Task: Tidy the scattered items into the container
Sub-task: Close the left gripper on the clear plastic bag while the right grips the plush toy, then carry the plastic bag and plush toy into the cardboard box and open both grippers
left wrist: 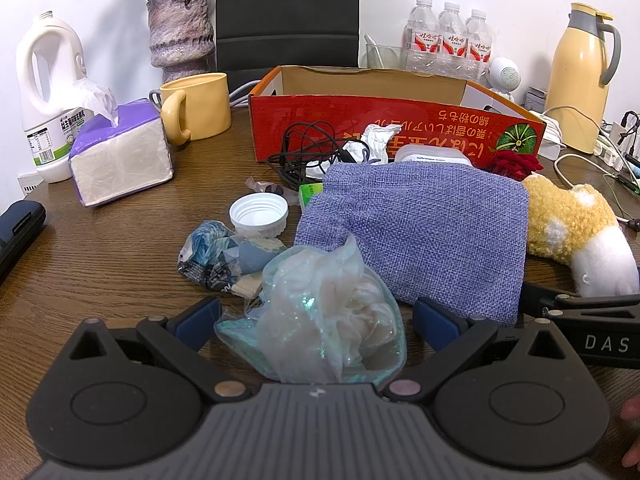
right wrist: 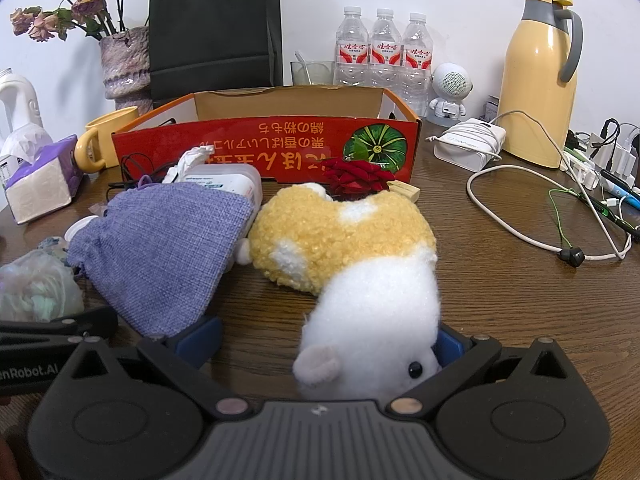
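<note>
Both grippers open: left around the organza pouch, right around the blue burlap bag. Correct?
Half right. The right wrist view shows the right gripper open around the plush hamster, not the blue burlap bag. Left gripper does straddle the organza pouch.

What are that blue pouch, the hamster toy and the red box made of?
The blue pouch looks like coarse woven fabric, burlap-like, with a visible weave. The hamster toy seems plush: curly yellow pile, smoother white fleece. The red box appears to be printed cardboard, with bare brown inner walls.
</note>
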`<state>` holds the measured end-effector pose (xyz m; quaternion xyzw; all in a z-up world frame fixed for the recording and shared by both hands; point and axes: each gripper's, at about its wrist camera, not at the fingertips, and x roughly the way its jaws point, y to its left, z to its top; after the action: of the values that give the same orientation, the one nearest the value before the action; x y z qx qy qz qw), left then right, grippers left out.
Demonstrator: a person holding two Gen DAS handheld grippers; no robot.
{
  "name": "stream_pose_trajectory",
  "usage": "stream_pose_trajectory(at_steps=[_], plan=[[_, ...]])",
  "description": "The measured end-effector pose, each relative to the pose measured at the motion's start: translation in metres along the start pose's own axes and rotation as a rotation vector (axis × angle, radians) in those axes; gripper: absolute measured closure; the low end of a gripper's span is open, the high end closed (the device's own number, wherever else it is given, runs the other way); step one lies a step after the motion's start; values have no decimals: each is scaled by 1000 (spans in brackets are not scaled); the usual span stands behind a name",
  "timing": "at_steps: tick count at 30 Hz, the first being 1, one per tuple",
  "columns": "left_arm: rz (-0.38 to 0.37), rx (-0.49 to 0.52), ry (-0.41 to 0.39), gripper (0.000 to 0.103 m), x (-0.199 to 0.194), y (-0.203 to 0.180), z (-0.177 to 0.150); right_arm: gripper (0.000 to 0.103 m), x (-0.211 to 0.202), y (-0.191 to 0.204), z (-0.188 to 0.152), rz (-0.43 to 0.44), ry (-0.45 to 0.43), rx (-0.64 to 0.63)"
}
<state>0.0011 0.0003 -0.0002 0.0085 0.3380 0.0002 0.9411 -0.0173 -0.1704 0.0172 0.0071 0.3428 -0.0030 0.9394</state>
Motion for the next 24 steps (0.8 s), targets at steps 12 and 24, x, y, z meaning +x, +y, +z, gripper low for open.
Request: stream_pose_trajectory(at_steps=[12,24], plan=[[-39,47,-3,0,-14,1,-6,1,-12,-3,-2,51,13,-21],[-175,30,-118,20,-38,30,2,2,-42,-1,13,109,-138,-90]])
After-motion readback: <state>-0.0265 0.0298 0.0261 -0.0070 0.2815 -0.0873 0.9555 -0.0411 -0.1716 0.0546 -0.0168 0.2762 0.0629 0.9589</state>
